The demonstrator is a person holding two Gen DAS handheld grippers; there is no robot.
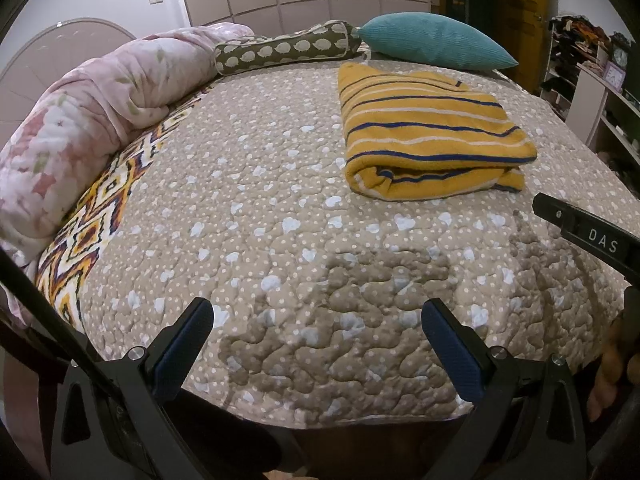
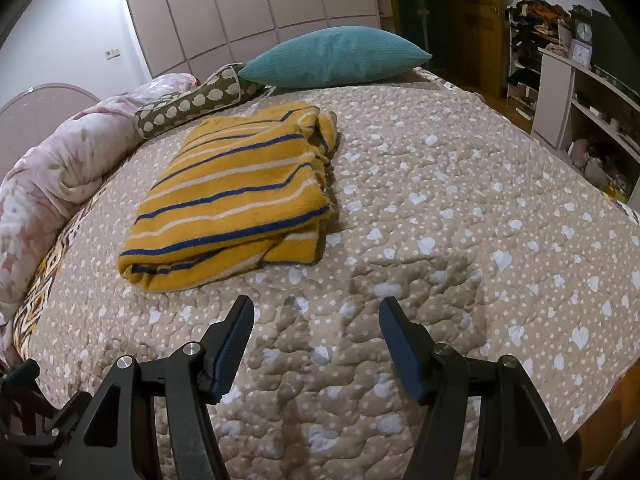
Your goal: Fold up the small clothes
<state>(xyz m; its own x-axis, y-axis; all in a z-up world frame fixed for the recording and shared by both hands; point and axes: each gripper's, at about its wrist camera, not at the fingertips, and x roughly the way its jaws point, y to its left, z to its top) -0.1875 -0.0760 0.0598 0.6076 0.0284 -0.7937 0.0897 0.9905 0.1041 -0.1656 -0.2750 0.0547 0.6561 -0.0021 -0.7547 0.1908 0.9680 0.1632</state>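
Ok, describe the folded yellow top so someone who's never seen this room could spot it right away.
Start at the bed's beige quilt dotted with pale hearts. Just in front of the teal pillow lies the folded top, flat and untouched by either claw. It alone is mustard yellow, crossed by navy and white stripes.

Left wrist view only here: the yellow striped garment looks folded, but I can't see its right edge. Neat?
Observer: No. In the right wrist view the yellow striped garment has bunched, uneven layers along its right edge.
Operator: Right hand-held gripper holding anything?
Observer: No. The right hand-held gripper is open, over bare quilt, short of the garment.
Operator: Anything right of the garment?
Observer: Only quilt, then white shelves past the bed's edge.
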